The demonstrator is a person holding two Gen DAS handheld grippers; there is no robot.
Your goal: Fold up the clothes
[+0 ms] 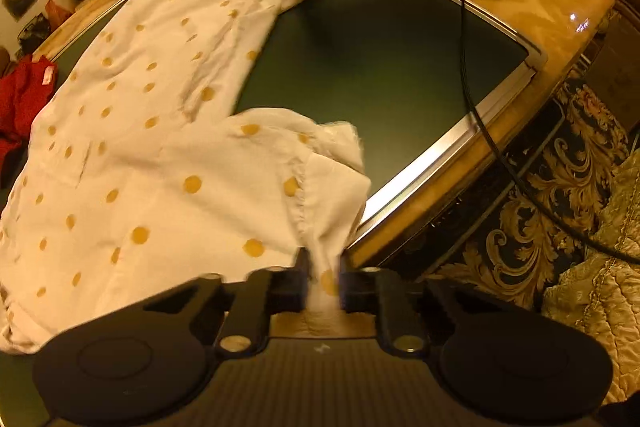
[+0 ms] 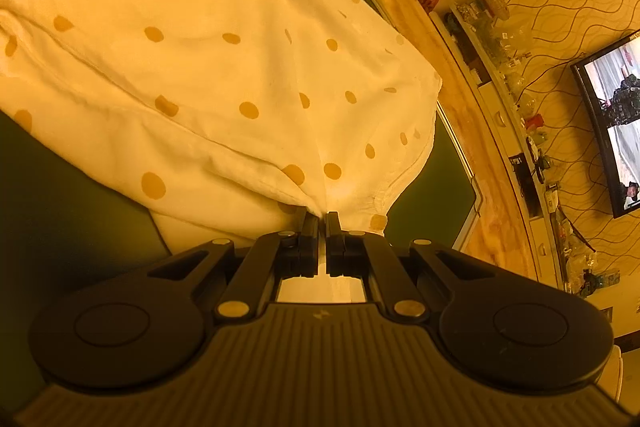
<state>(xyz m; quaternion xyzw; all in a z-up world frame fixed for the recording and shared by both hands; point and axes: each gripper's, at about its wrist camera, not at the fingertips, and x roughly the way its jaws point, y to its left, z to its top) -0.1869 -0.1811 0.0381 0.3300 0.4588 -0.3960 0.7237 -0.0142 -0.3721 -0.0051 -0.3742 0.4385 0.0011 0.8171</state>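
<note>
On the dark green table top [image 1: 380, 47], the white garment with yellow dots [image 1: 132, 131] lies spread across the left and centre, with a red cloth [image 1: 20, 107] at the far left edge beside it. The left gripper [image 1: 324, 277] pinches a bunched corner of the garment between its fingers [image 1: 290, 283], near the table's metal-trimmed edge. The right gripper [image 2: 323, 227] has its fingers [image 2: 308, 231] pressed together on a gathered hem of the same garment [image 2: 224, 67], and a television [image 2: 612, 131] hangs on the wall at right.
</note>
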